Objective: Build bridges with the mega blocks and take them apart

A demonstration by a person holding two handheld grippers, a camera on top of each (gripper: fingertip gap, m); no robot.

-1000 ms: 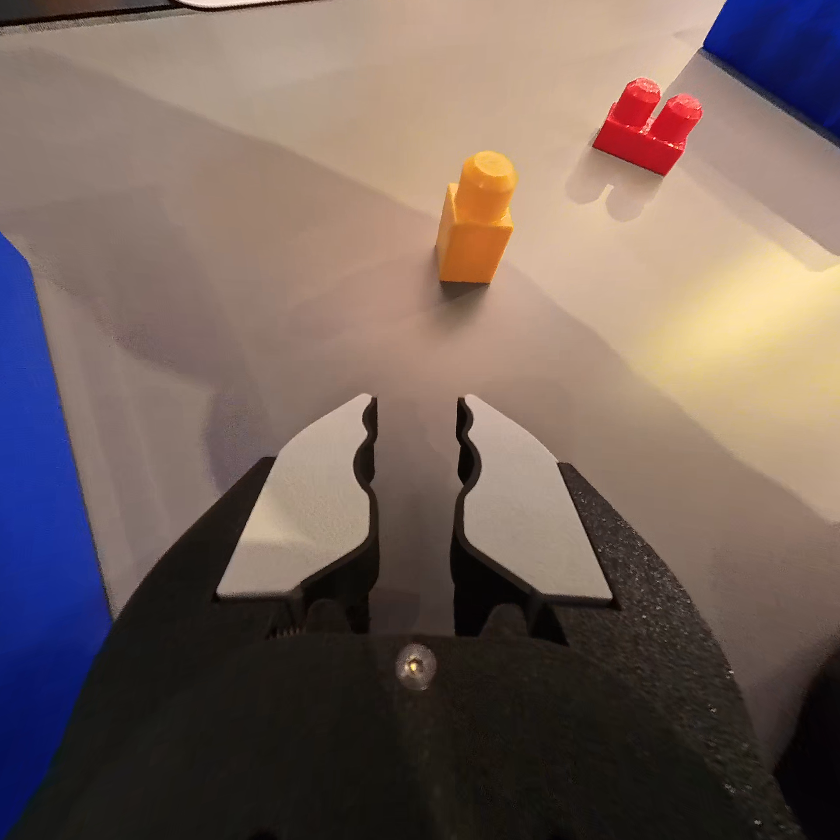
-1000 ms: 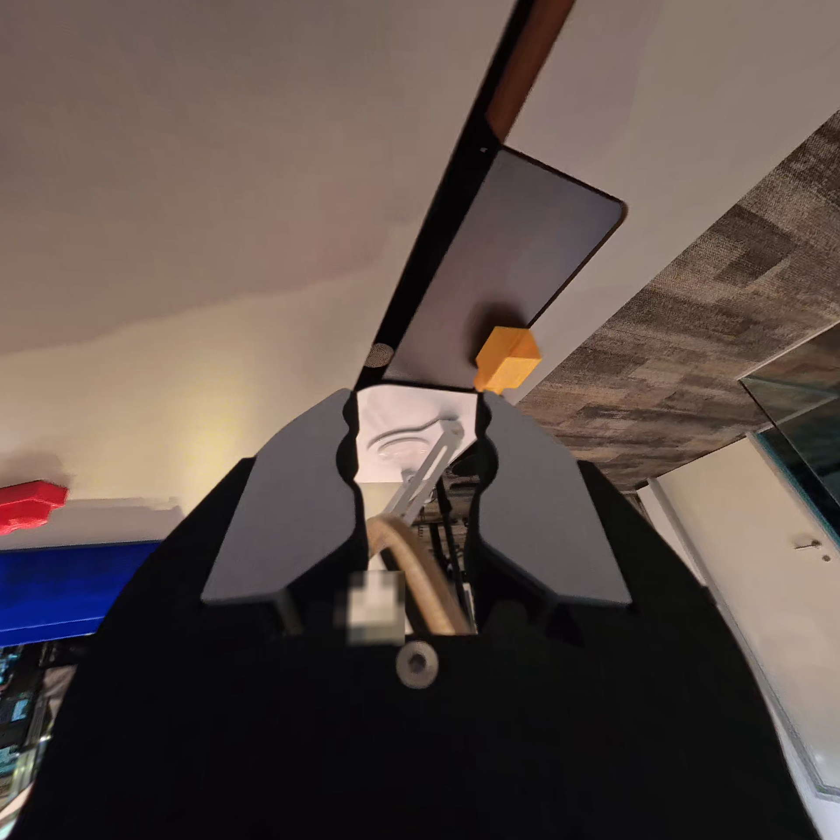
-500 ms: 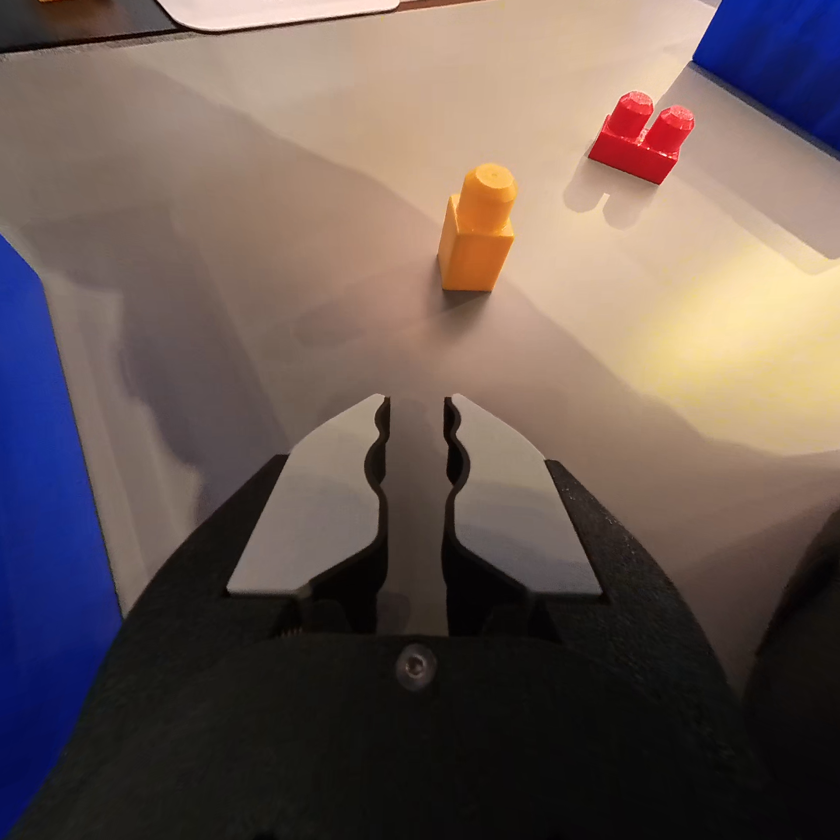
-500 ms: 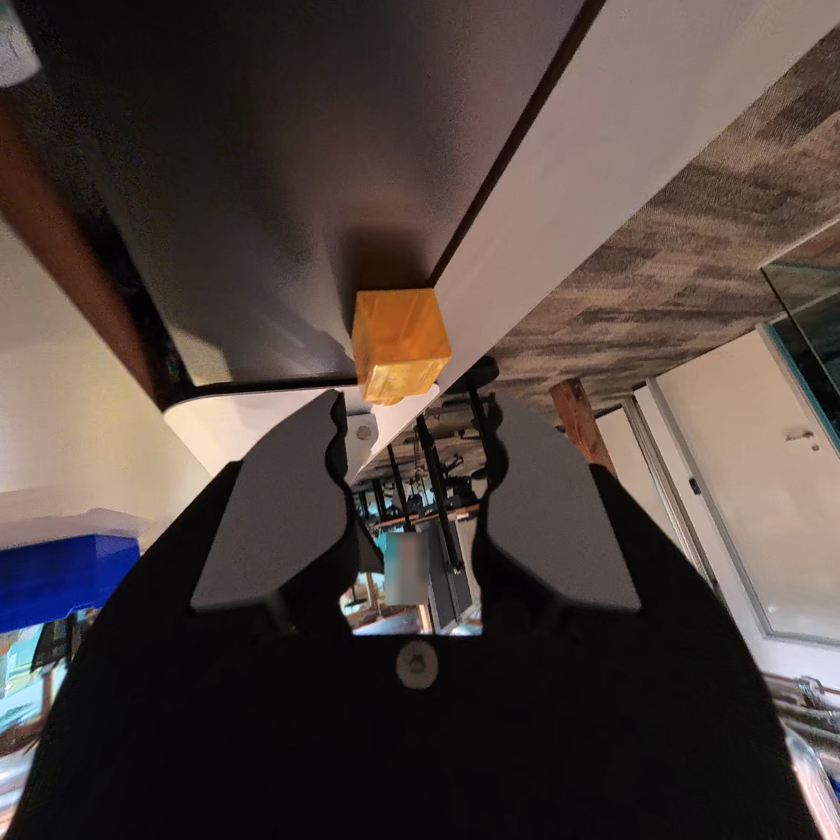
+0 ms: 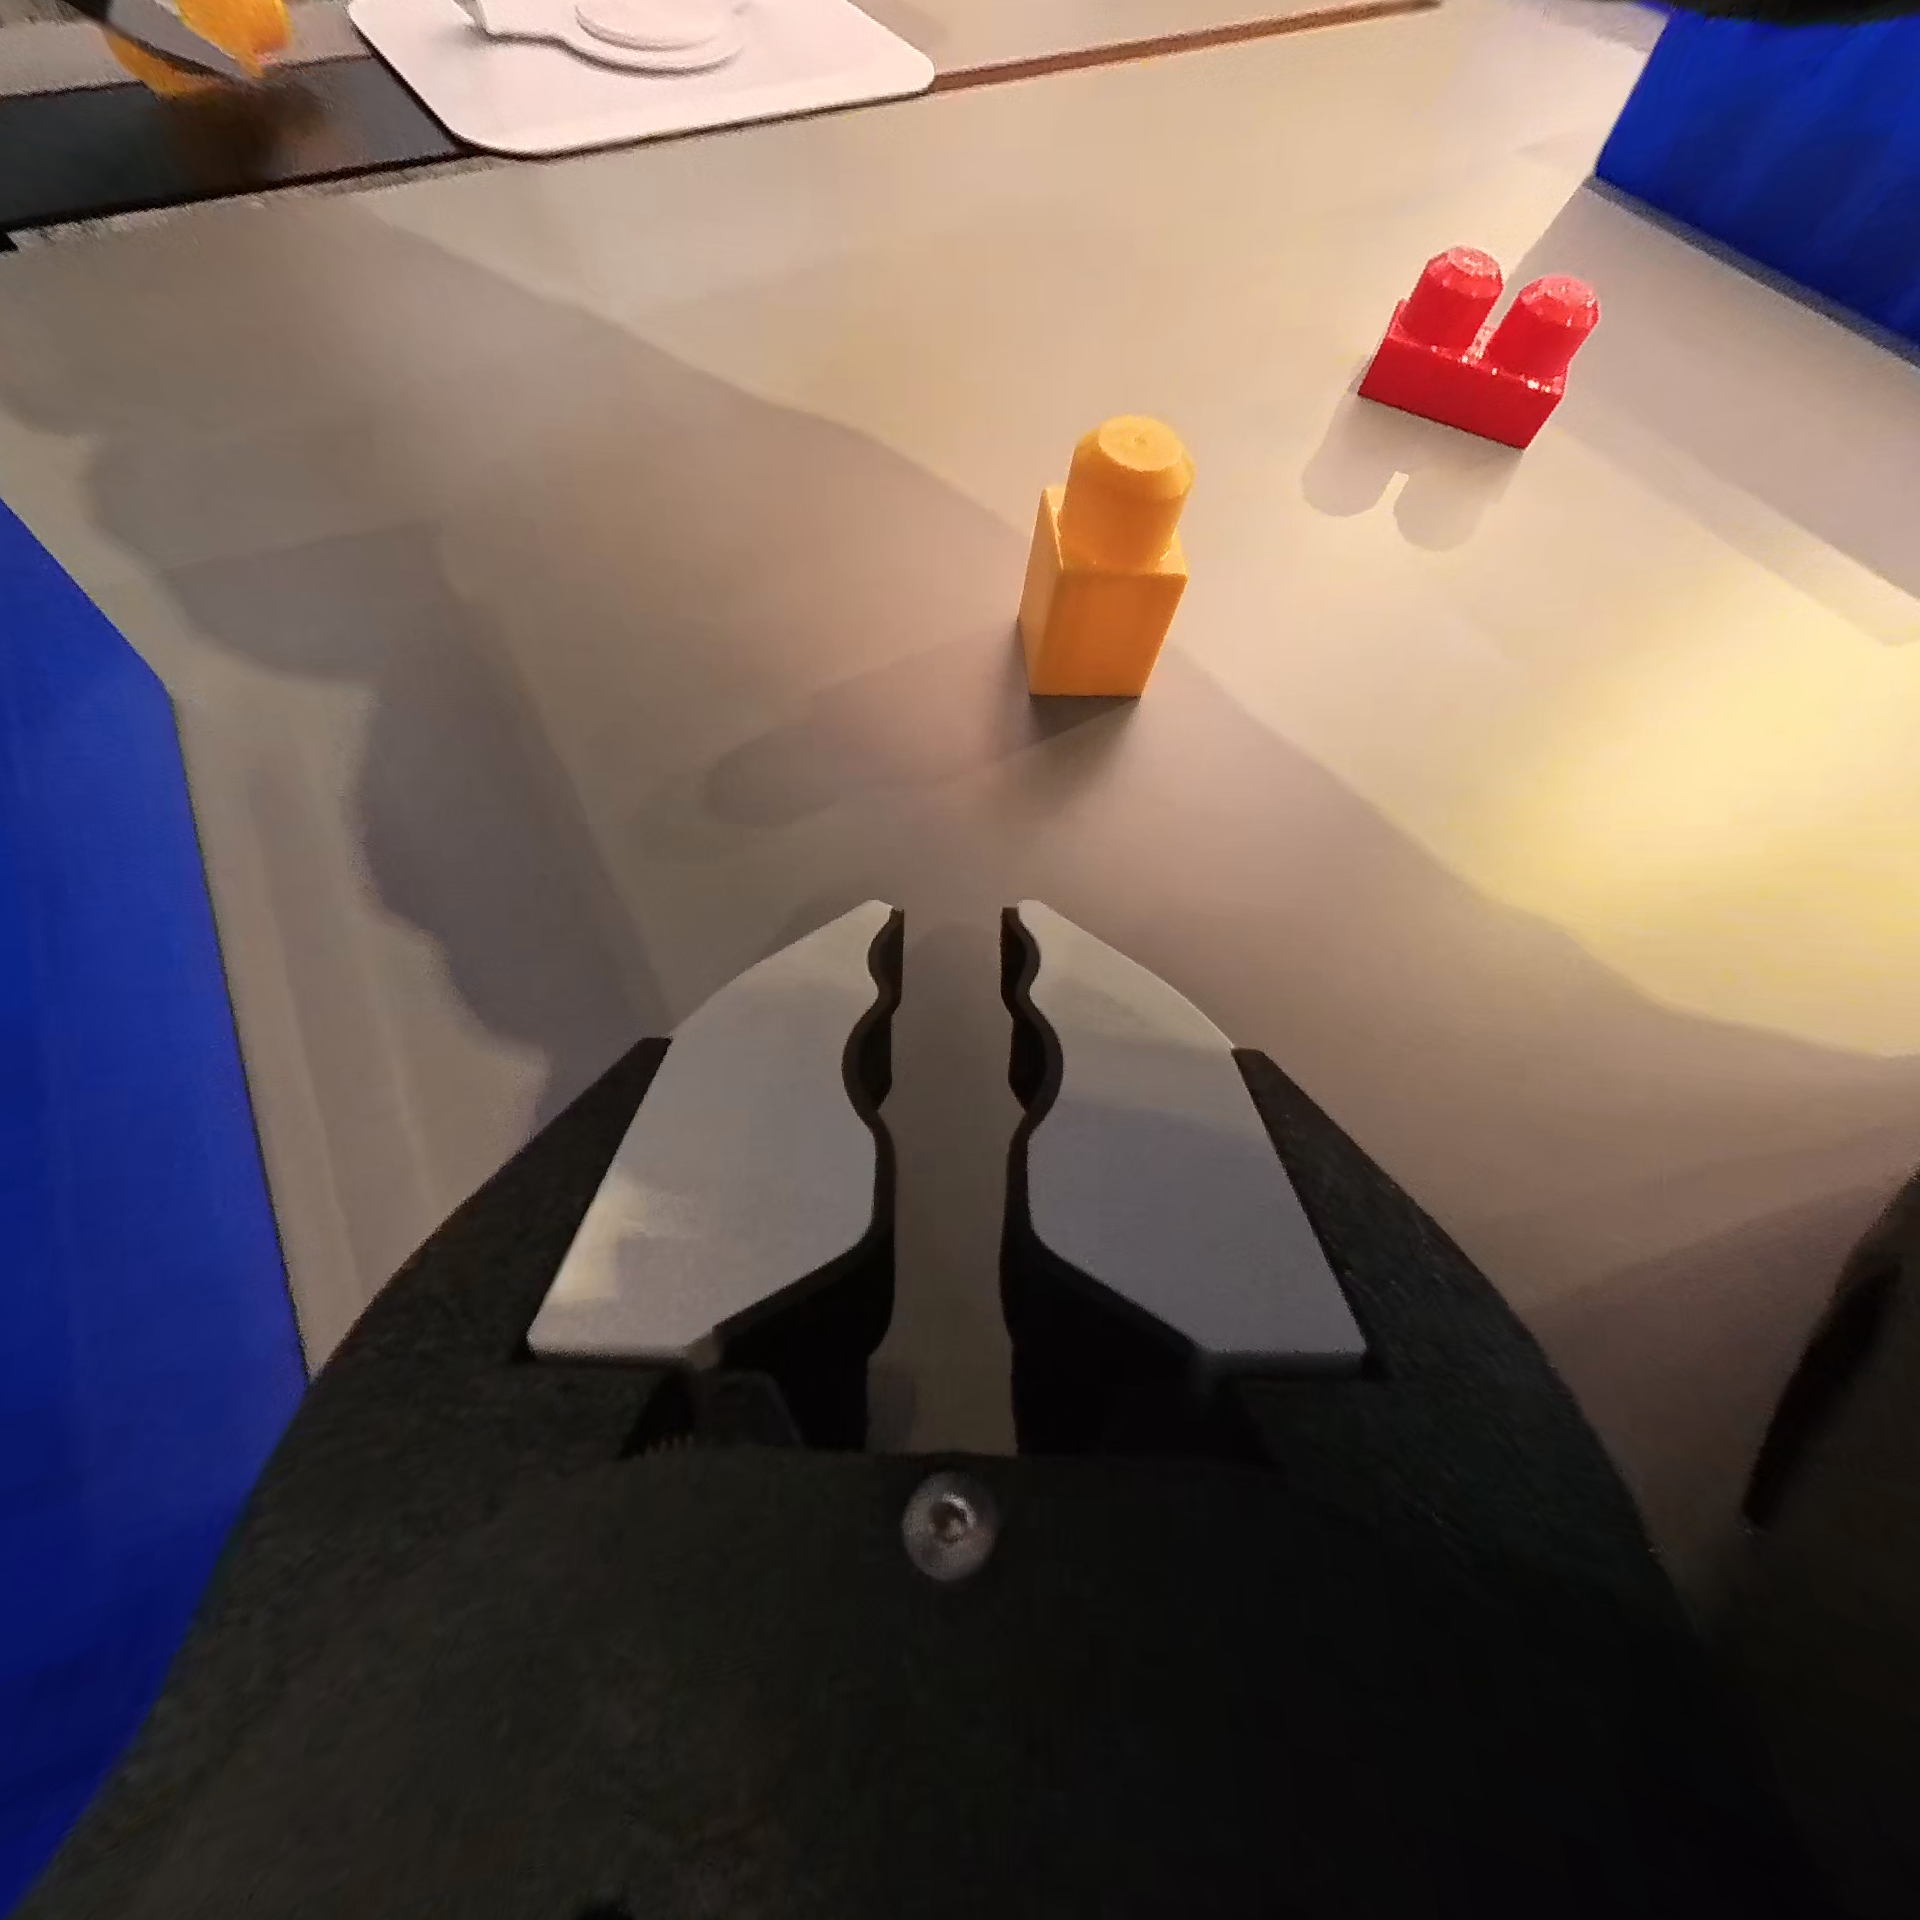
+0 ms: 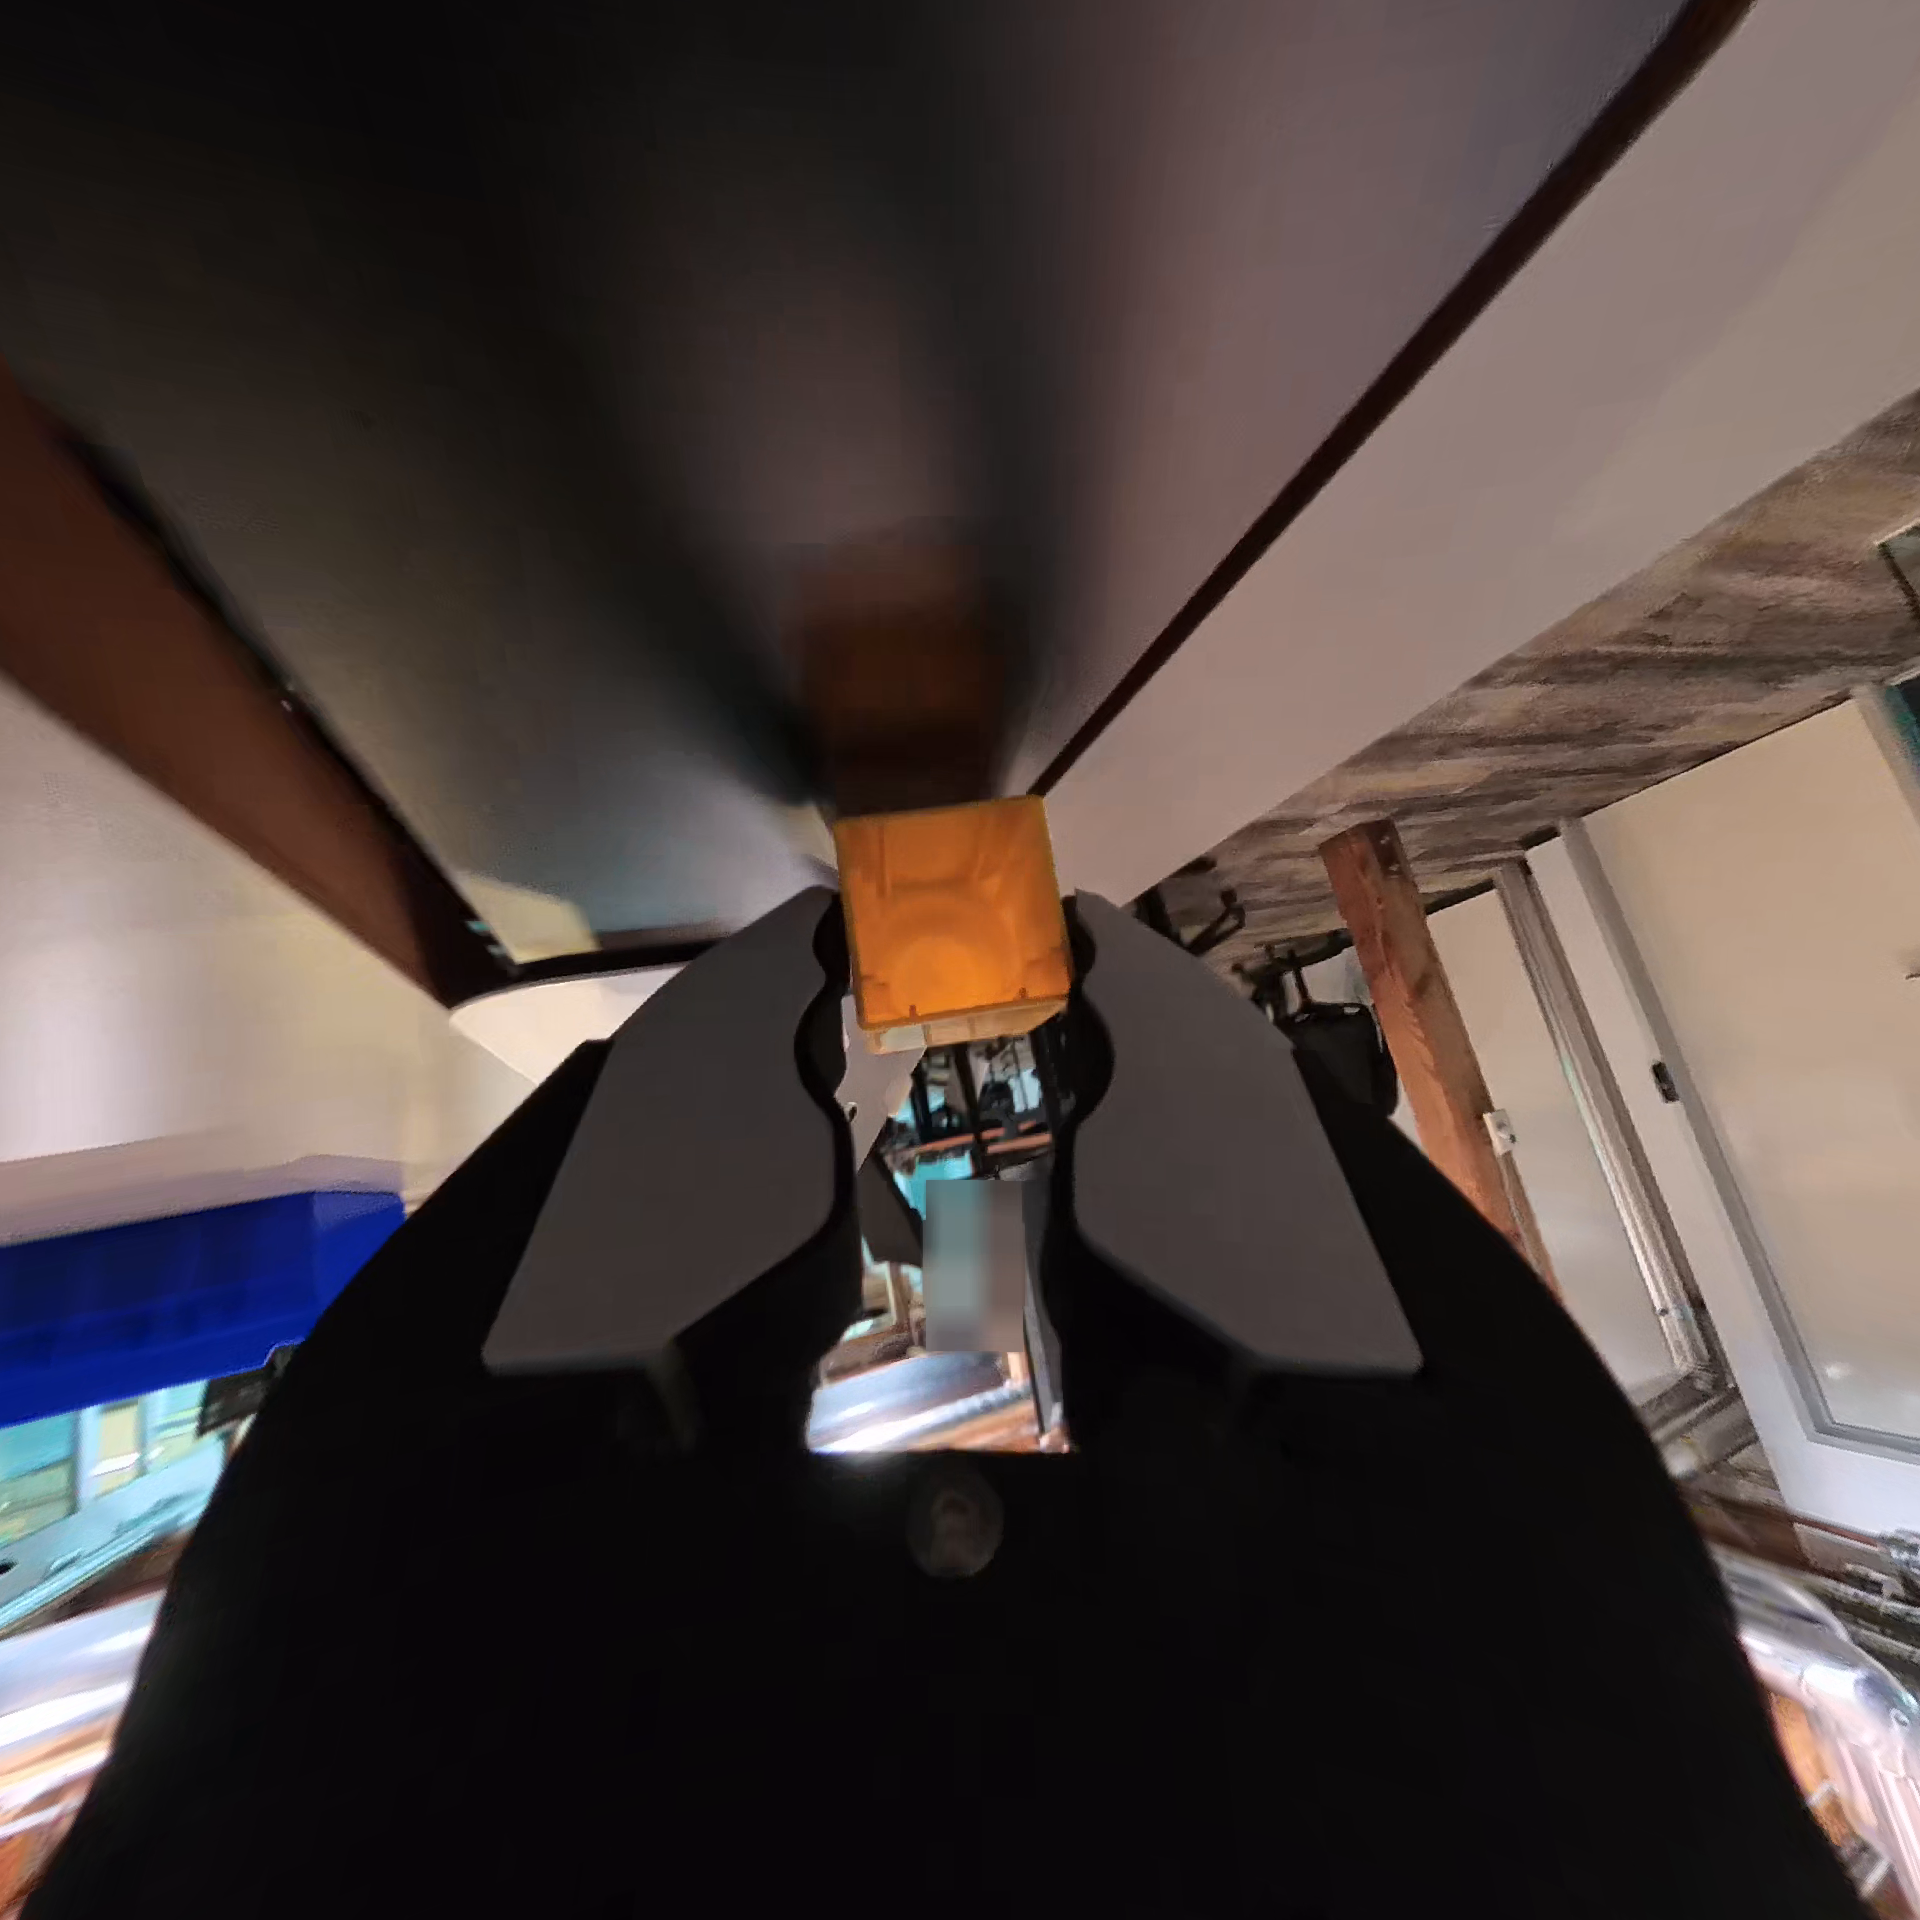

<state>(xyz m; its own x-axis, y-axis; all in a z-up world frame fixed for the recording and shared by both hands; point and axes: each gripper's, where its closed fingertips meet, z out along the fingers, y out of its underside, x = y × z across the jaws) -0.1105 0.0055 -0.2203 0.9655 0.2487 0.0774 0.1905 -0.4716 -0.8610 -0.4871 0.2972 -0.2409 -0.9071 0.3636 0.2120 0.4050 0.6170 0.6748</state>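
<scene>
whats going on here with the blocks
A person is working two handheld grippers over a grey table. The right gripper has its fingertips on either side of an orange block; whether it grips it is unclear. The left gripper hangs empty, slightly open, facing another orange block and a red two-stud block, standing apart.

Each black hand-held gripper has 2 grey fingers.

Grey tabletop, patterned carpet, warm light patch.
</scene>
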